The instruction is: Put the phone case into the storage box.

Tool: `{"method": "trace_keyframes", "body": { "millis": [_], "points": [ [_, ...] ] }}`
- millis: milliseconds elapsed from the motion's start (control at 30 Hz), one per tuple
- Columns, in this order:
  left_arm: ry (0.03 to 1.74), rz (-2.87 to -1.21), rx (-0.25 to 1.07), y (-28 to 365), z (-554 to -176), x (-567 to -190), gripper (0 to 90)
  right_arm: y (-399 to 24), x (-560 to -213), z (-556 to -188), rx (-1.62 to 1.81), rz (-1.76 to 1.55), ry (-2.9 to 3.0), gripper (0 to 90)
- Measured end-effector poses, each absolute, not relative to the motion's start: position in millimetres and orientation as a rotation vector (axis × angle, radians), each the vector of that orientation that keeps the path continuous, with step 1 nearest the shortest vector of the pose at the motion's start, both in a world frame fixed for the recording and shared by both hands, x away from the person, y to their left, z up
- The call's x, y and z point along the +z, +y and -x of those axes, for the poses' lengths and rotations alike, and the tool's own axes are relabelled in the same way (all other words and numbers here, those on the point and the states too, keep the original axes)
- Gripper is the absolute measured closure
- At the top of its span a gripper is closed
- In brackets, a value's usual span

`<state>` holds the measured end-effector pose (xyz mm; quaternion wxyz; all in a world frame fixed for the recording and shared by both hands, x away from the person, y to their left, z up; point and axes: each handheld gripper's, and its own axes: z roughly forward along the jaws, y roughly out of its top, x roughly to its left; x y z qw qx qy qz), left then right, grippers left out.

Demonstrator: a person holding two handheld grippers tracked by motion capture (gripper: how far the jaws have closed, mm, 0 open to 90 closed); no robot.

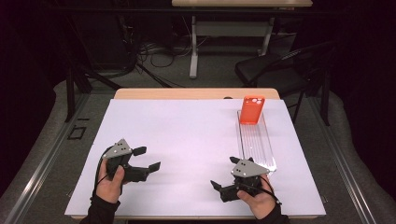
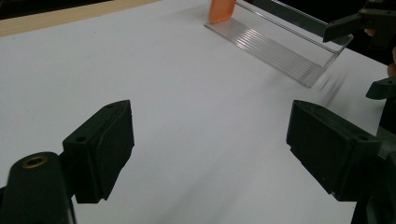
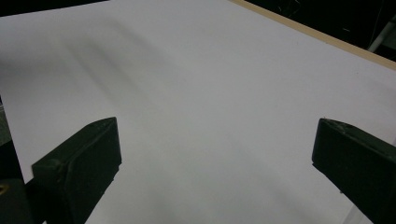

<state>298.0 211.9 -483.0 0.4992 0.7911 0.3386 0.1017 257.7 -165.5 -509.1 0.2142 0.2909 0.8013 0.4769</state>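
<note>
**A:** Where are your hands at this moment?

**B:** Both rest at the near edge of the table (image 1: 196, 94), which is covered by a white sheet (image 1: 187, 140). My left gripper (image 1: 149, 158) sits at the near left, jaws pointing right across the sheet. My right gripper (image 1: 218, 187) sits at the near right, jaws pointing left, toward the other one.

**A:** Are the jaws holding anything?

**B:** No. The left gripper's jaws are spread wide, with bare white sheet between them. The right gripper's jaws are spread wide too, also with plain sheet between them.

**A:** What is nearest to them?

**B:** A clear plastic tray (image 1: 256, 144), long and narrow, lies on the right side of the sheet and runs from near to far. Its near end is just beside my right gripper, on the far side of it. An orange phone case (image 1: 252, 110) stands upright at the tray's far end, well apart from both grippers.

**A:** Can the left gripper view see them?

**B:** Yes. The tray (image 2: 280, 46) appears at the upper right, with the orange case (image 2: 220, 10) at its far end and the right gripper (image 2: 373, 56) at the right edge.
</note>
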Motion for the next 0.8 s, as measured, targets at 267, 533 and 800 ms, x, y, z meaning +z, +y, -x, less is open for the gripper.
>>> {"method": "trace_keyframes", "body": {
  "millis": [267,533,800],
  "points": [
    [0.818,-1.924,0.242,210.2,-298.2,-485.4,15.2,-167.6,-515.0,-257.0,1.34,-0.821,2.214,1.4],
    [0.815,-1.935,0.244,208.3,-298.4,-487.3,15.2,-169.2,-519.1,-258.0,1.348,-0.844,2.22,1.9],
    [0.815,-1.937,0.245,208.1,-298.5,-488.8,15.2,-169.0,-521.5,-258.4,1.347,-0.841,2.222,1.9]
  ]
}}
